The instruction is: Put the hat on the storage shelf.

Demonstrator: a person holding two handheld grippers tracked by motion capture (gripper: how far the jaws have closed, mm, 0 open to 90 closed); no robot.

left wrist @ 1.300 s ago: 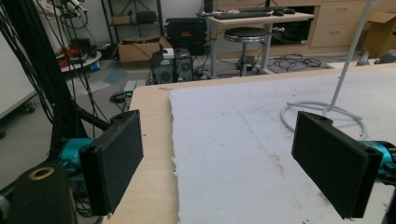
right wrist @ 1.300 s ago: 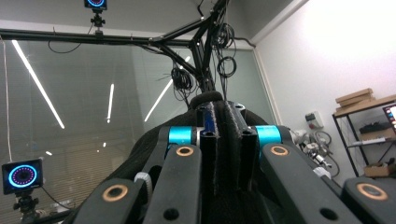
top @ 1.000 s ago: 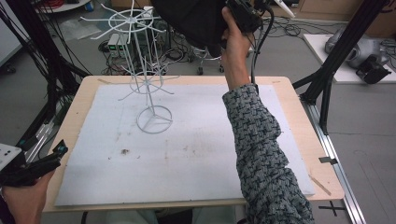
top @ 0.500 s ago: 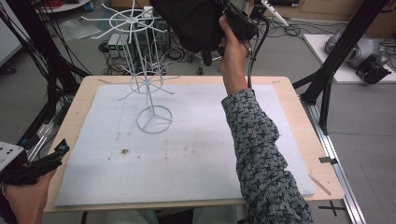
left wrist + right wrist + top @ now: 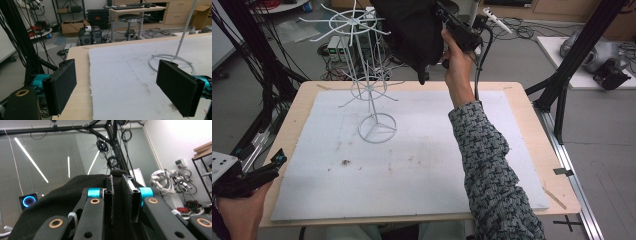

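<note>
Right gripper view is showing the right gripper (image 5: 121, 195) with its two black jaws drawn nearly together and pinching a fold of black cloth (image 5: 62, 202) between the pads, the dark fabric bulging up and spilling to either side of them. High view is showing the same right gripper (image 5: 452, 25) held aloft beyond the far edge of the table (image 5: 532, 125), the black cloth (image 5: 412, 35) hanging from it in a heavy bunch just beside the upper arms of the white wire rack (image 5: 369, 75); whether the cloth is touching the wires I cannot tell. That rack is standing upright on its ring base on the grey mat (image 5: 412, 165). At the near left corner the left gripper (image 5: 254, 175) is resting low in the person's hand, and in the left gripper view its jaws are standing wide apart with nothing between them, above the mat's edge.
</note>
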